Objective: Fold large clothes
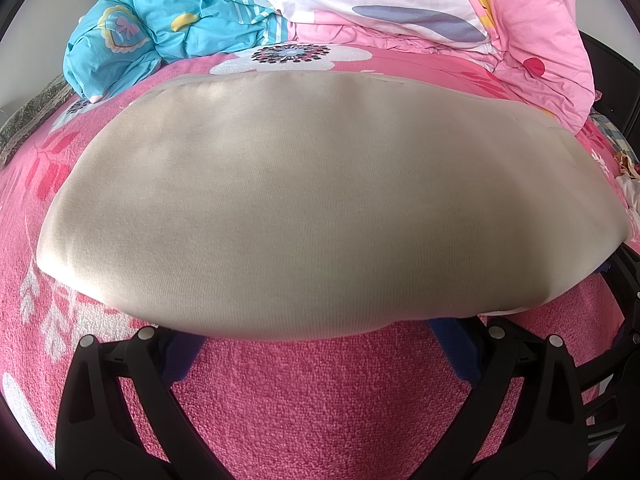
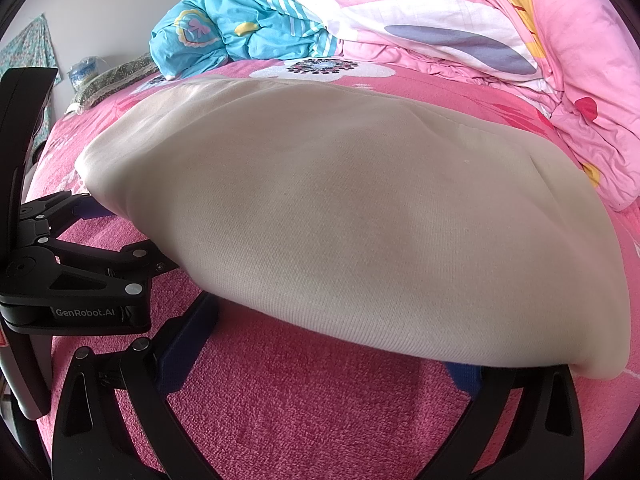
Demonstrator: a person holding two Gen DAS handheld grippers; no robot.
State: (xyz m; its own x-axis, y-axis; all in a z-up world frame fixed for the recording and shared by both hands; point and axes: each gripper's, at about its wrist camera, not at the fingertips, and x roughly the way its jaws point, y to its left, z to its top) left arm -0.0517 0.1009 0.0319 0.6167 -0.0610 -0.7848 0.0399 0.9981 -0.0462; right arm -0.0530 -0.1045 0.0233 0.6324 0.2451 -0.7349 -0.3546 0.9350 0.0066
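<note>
On pink bedspread [image 1: 328, 392] | beige garment [image 1: 320, 208] folded flat | L+R fingers [image 1: 182, 364] spread, tips under hem

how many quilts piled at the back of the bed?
2. A blue quilt is bunched at the back left, and a pink quilt is heaped at the back right, both behind the beige garment. The pile could hide more.

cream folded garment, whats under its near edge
Under the cream folded garment: pink towelling bedcover and blue fingertips of both open grippers. How far they reach underneath is hidden.
</note>
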